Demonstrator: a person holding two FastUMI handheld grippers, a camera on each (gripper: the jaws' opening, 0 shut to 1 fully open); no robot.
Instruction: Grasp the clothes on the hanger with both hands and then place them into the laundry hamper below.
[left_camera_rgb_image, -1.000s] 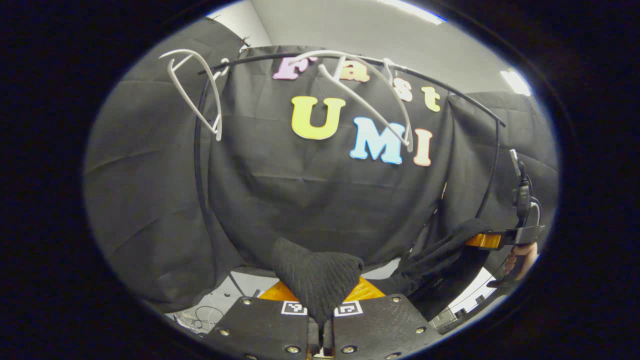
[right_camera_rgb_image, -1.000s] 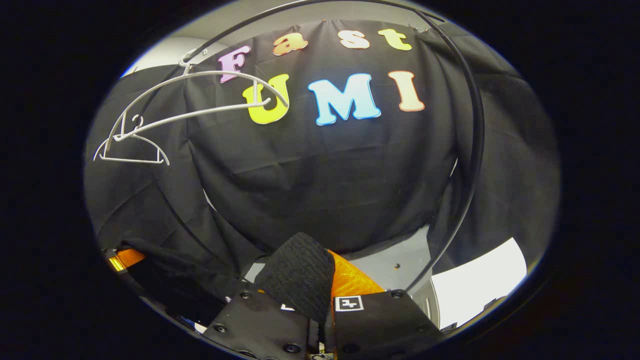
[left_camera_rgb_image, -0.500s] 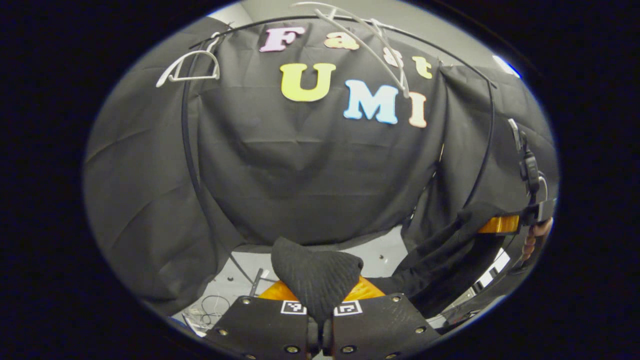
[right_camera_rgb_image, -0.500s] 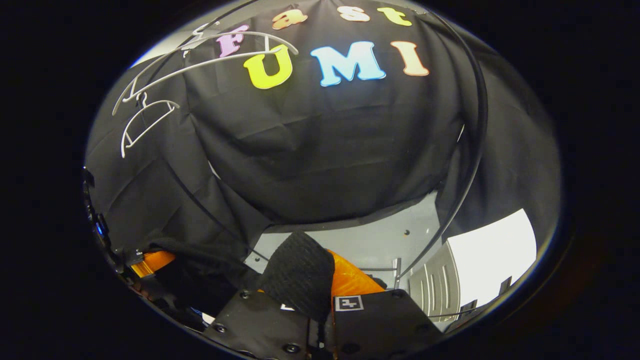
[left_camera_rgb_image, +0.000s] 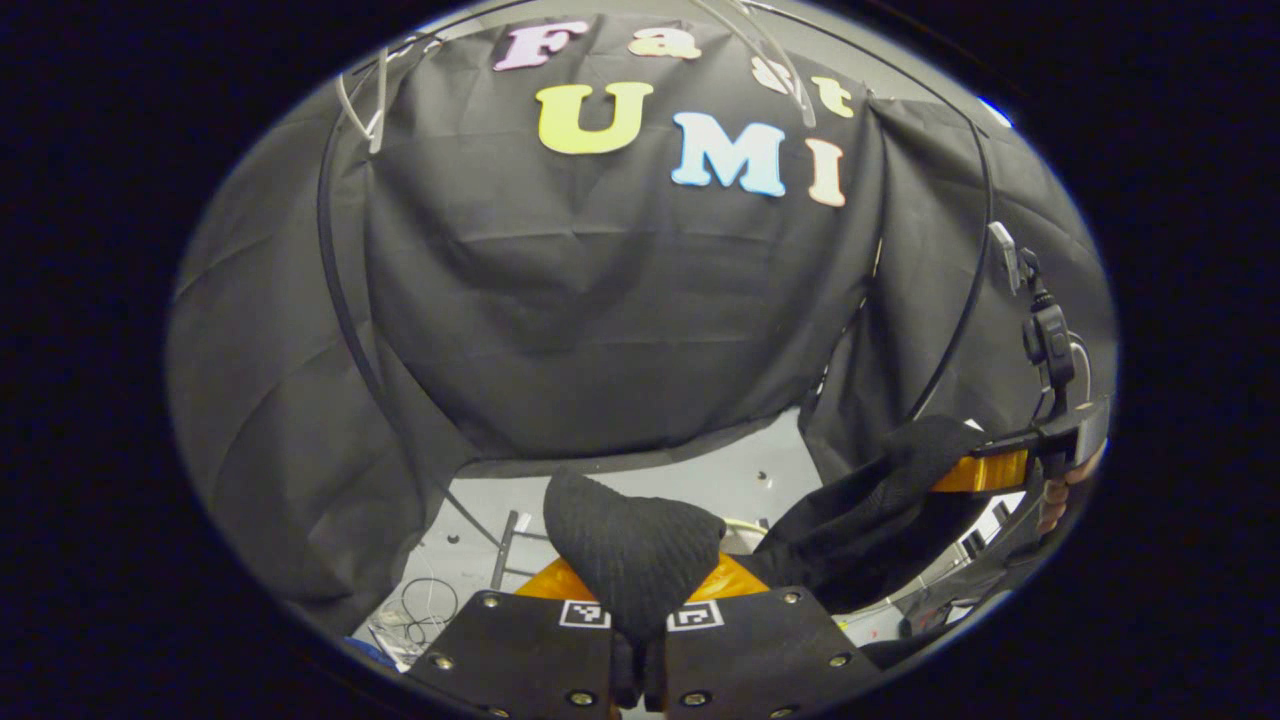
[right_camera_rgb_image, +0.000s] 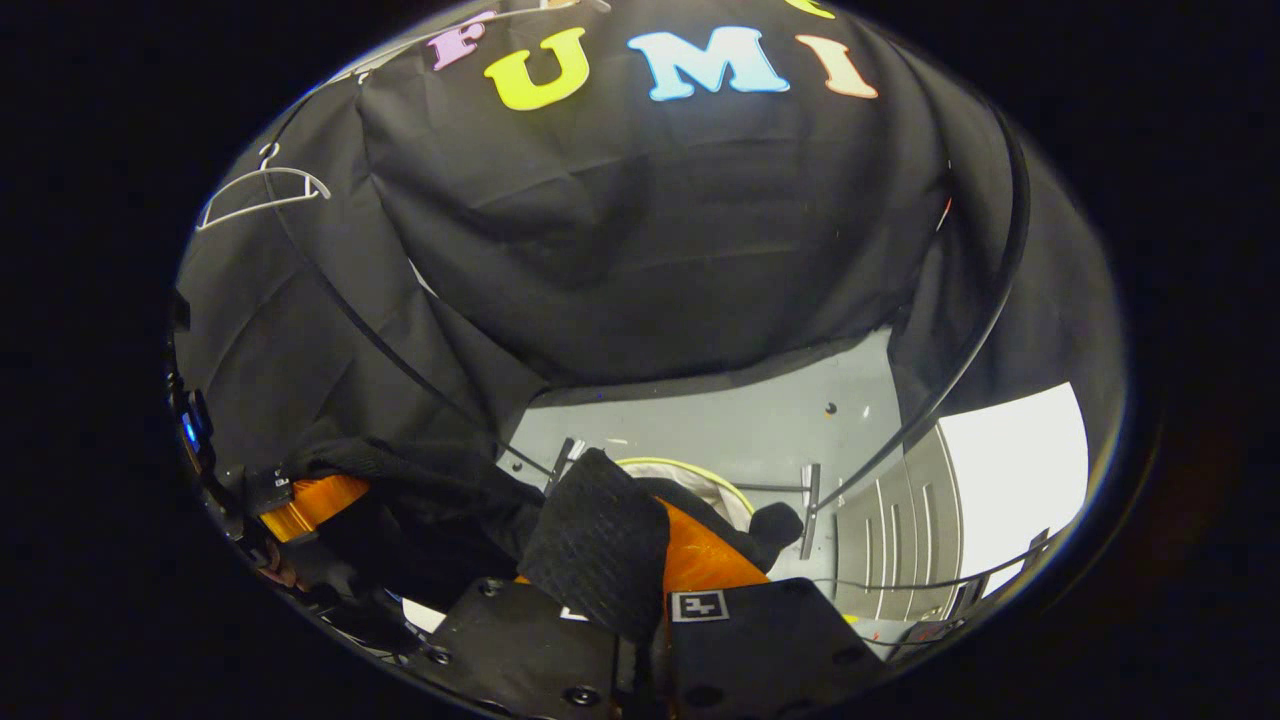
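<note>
Left gripper view shows the left tool clamped on the black garment; the right tool pinches its other end. Lower both evenly over the hamper below, then release together.

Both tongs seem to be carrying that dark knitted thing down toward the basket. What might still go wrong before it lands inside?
1. Only a small bunch of the black knitted garment sits in the left tongs and in the right tongs, so a pinch might slip.
2. Just part of the pale laundry hamper's yellow rim is visible past the cloth; the drop could miss or drape over the edge.
3. The slack stretch between the tongs might snag the black metal rail.
</note>
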